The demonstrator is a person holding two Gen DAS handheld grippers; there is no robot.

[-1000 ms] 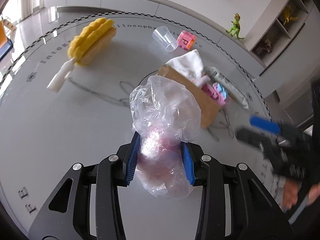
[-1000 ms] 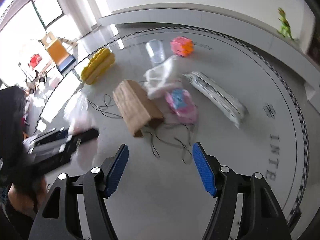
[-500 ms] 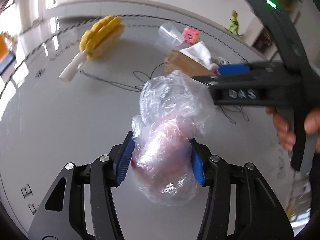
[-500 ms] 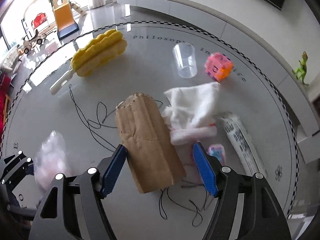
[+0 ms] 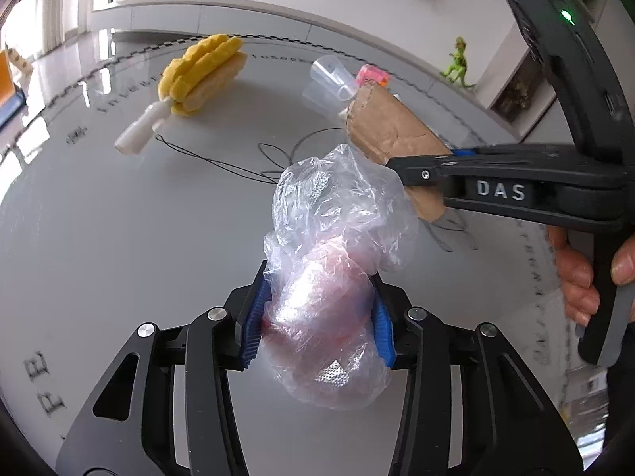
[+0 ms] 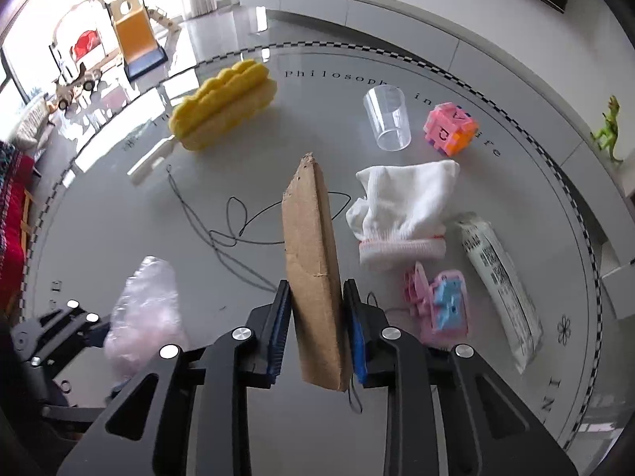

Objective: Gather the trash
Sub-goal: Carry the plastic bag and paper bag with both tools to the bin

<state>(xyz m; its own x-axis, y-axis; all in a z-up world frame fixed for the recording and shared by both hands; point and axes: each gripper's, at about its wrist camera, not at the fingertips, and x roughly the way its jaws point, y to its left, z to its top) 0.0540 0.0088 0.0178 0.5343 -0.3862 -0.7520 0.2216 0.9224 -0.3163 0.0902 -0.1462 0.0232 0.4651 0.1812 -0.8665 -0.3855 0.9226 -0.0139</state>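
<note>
Glossy grey-white round counter with a checkered border and printed lettering fills both views; beyond it I see white walls and a bright window side.

My left claw pinches a crumpled clear plastic bag with something pink inside, its blue pads pressing on either flank, and the jaws are closing a little on it. The bag's loose top billows up above the fingers.

My right claw has a flat piece of brown corrugated cardboard standing on edge between its blue pads, and its jaws are closing on it; the right pad touches the card, the left sits right against it. From the left camera the card is lifted off the counter, held out beside the bag.

Lying on the counter: a yellow sponge brush with a white handle, a clear plastic cup on its side, a pink and orange letter cube, a white sock with a red-trimmed cuff, a white printed wrapper packet, a pink and blue plastic toy, and a thin black string looped across the middle.
</note>
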